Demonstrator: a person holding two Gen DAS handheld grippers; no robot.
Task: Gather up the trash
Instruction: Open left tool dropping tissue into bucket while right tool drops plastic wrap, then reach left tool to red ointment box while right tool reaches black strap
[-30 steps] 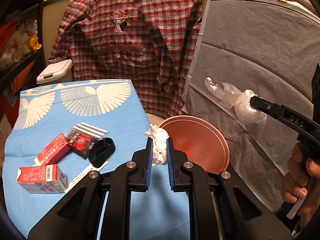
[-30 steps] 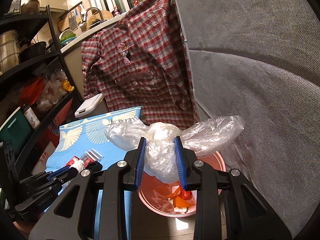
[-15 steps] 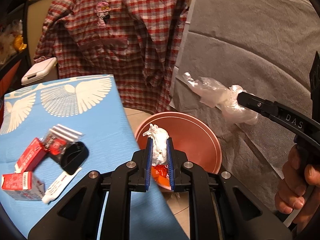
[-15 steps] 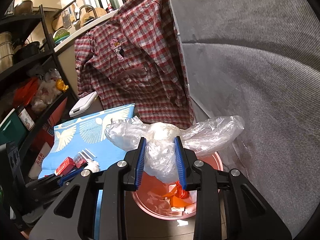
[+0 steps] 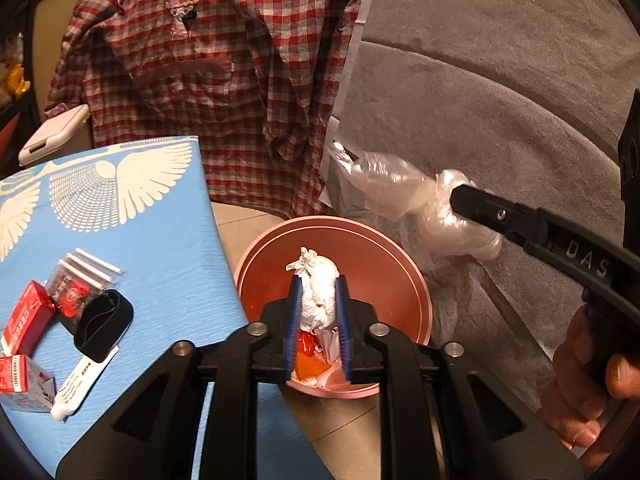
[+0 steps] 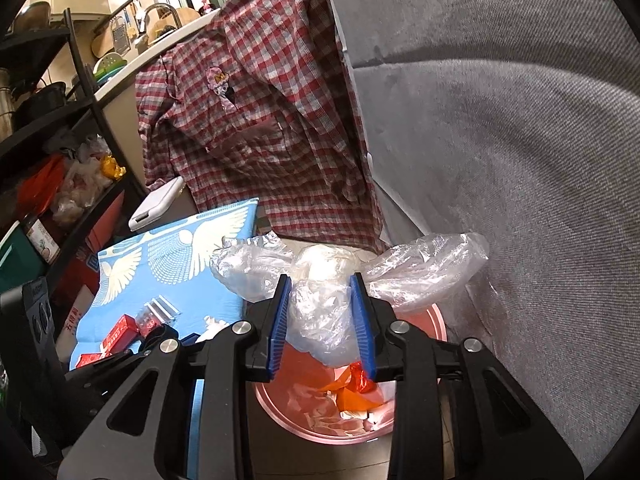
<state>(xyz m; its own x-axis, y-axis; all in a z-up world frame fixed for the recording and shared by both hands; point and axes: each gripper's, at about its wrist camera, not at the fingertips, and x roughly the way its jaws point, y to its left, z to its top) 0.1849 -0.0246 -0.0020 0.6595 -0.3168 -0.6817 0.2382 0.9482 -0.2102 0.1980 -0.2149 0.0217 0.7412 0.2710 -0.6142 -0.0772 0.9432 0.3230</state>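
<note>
Close by, the left claw (image 5: 318,312) hangs over the pink bin (image 5: 416,292). A white paper wad (image 5: 318,292) sits between its blue pads, which have just been opening a little. The wad has not dropped yet, and the pads look like they touch it.

The right claw (image 6: 322,320) is over the bin too, with a crumpled clear plastic bag (image 6: 324,304) between its pads. It has also been opening a bit, and the bag is not out yet.

Down in the bin lie orange and red scraps, so some trash is already in.

On the left, the blue table (image 5: 168,248) has red boxes (image 5: 26,322), a small packet (image 5: 74,292) and a white tube (image 5: 82,386) waiting. Far back hangs a checked shirt (image 5: 224,64).
</note>
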